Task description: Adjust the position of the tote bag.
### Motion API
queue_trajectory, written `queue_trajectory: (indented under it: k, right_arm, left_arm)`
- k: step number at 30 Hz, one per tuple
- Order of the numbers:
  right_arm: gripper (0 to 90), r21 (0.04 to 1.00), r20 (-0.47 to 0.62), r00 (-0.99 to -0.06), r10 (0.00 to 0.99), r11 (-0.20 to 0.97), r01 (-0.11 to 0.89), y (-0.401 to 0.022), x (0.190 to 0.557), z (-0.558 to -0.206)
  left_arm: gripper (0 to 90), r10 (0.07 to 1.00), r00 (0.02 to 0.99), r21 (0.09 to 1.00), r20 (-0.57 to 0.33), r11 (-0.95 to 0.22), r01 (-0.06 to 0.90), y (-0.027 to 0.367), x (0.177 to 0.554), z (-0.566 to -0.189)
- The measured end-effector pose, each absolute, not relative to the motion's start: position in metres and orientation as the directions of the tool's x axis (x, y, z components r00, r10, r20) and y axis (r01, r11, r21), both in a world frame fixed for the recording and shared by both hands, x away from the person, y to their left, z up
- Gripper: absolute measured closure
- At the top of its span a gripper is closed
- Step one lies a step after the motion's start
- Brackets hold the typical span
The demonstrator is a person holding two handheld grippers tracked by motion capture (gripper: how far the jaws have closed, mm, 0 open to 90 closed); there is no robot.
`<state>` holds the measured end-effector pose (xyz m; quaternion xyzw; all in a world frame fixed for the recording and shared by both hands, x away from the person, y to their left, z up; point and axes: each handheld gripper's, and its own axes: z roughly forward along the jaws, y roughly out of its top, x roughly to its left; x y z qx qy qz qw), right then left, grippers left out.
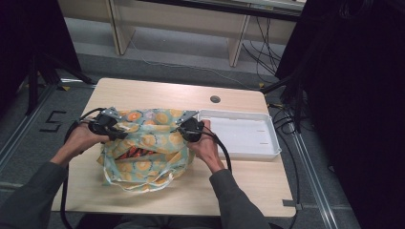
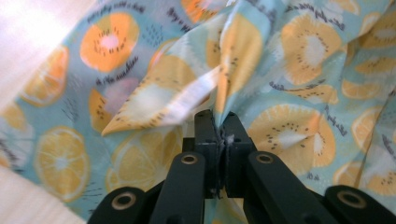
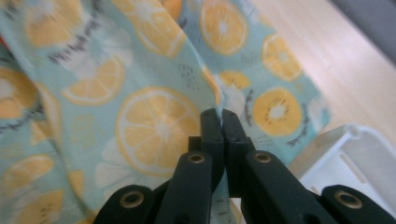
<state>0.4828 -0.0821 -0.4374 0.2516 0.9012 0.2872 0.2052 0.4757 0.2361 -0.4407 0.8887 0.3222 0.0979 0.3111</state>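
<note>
With both claws pinching bag rim, step in hand looks like spreading mouth open. Left claw [image 2: 218,122] clamped on fruit-print bag [image 1: 143,143]; right claw [image 3: 220,120] likewise. Bag mid-counter [image 1: 239,181], beside white tray [image 1: 272,150]. Next: pull apart evenly, grip firm.

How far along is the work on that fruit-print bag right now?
Done: the left gripper and the right gripper are each pinched shut on the rim of the fruit-print bag. In hand: the bag's mouth is spread between them, and something orange shows inside. Left, probably: the white tray beside the bag has nothing in it, so any unloading has yet to start.
</note>
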Motion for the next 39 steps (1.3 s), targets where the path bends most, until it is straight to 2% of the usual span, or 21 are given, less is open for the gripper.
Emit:
queue_trajectory:
  k: [3,4,5,6,8,10,12,13,15,17,20,22,26,27,28,29,31,32,34,37,39]
  right_arm:
    - [89.8,0.605,-0.218,-0.789,0.574,0.714,0.353,-0.076,0.487,-0.452]
    - [86.0,0.581,-0.214,-0.795,0.568,0.728,0.364,-0.073,0.487,-0.453]
    - [74.5,0.588,-0.214,-0.786,0.580,0.719,0.371,-0.068,0.485,-0.455]
    - [74.5,0.588,-0.214,-0.786,0.580,0.719,0.371,-0.068,0.485,-0.455]
    - [65.4,0.597,-0.185,-0.804,0.565,0.714,0.365,-0.068,0.483,-0.444]
    - [58.5,0.660,-0.161,-0.799,0.579,0.665,0.349,-0.073,0.465,-0.417]
    - [57.0,0.696,-0.202,-0.825,0.528,0.670,0.258,-0.075,0.451,-0.397]
    - [57.0,0.696,-0.202,-0.825,0.528,0.670,0.258,-0.075,0.451,-0.397]
    - [56.8,0.751,-0.106,-0.875,0.472,0.615,0.240,-0.075,0.434,-0.383]
    - [56.5,0.759,-0.088,-0.905,0.416,0.616,0.209,-0.071,0.425,-0.379]
    - [54.2,0.703,-0.124,-0.910,0.396,0.682,0.201,-0.059,0.423,-0.393]
    - [51.5,0.648,-0.102,-0.911,0.400,0.721,0.244,-0.051,0.432,-0.419]
    - [46.4,0.561,-0.157,-0.911,0.382,0.793,0.236,-0.044,0.438,-0.445]
    - [45.7,0.519,-0.212,-0.899,0.383,0.824,0.229,-0.041,0.440,-0.456]
    - [53.2,0.507,-0.222,-0.894,0.390,0.829,0.236,-0.040,0.441,-0.460]
    - [53.2,0.507,-0.222,-0.894,0.390,0.829,0.236,-0.040,0.441,-0.460]
    - [79.8,0.478,-0.264,-0.900,0.347,0.857,0.190,-0.040,0.447,-0.464]
    - [87.6,0.479,-0.265,-0.902,0.339,0.859,0.182,-0.041,0.450,-0.464]
    - [90.0,0.487,-0.276,-0.904,0.327,0.858,0.162,-0.043,0.453,-0.463]
    - [90.0,0.525,-0.253,-0.893,0.372,0.828,0.196,-0.047,0.449,-0.454]
    - [90.0,0.556,-0.221,-0.888,0.402,0.800,0.224,-0.052,0.448,-0.446]
  left_arm:
    - [87.8,0.650,0.758,0.621,-0.060,-0.570,0.538,0.242,0.478,-0.450]
    - [87.8,0.658,0.751,0.603,-0.047,-0.581,0.546,0.243,0.478,-0.453]
    - [87.9,0.664,0.746,0.609,-0.050,-0.572,0.550,0.243,0.478,-0.454]
    - [87.9,0.663,0.747,0.604,-0.051,-0.575,0.552,0.245,0.478,-0.455]
    - [88.0,0.674,0.737,0.610,-0.058,-0.561,0.560,0.247,0.478,-0.454]
    - [88.0,0.681,0.730,0.615,-0.061,-0.550,0.565,0.248,0.478,-0.453]
    - [88.0,0.680,0.731,0.613,-0.065,-0.551,0.566,0.249,0.478,-0.451]
    - [88.0,0.680,0.731,0.613,-0.065,-0.551,0.566,0.249,0.478,-0.451]
    - [88.0,0.687,0.724,0.613,-0.059,-0.548,0.569,0.250,0.477,-0.450]
    - [87.9,0.685,0.726,0.616,-0.064,-0.545,0.569,0.250,0.477,-0.448]
    - [87.9,0.682,0.728,0.622,-0.065,-0.543,0.564,0.250,0.477,-0.447]
    - [87.8,0.681,0.729,0.626,-0.069,-0.540,0.563,0.251,0.476,-0.447]
    - [87.6,0.680,0.730,0.625,-0.075,-0.538,0.565,0.254,0.476,-0.447]
    - [87.5,0.681,0.729,0.628,-0.077,-0.534,0.566,0.255,0.476,-0.446]
    - [87.2,0.679,0.730,0.627,-0.076,-0.537,0.564,0.255,0.476,-0.446]
    - [86.6,0.679,0.730,0.627,-0.076,-0.537,0.564,0.255,0.476,-0.446]
    - [84.6,0.676,0.732,0.622,-0.082,-0.539,0.568,0.254,0.475,-0.450]
    - [81.4,0.679,0.730,0.607,-0.078,-0.549,0.575,0.253,0.473,-0.451]
    - [72.8,0.696,0.715,0.604,-0.064,-0.544,0.583,0.252,0.469,-0.451]
    - [50.4,0.692,0.719,0.612,-0.063,-0.542,0.576,0.258,0.452,-0.434]
    - [46.6,0.696,0.718,0.614,-0.009,-0.563,0.553,0.263,0.434,-0.416]
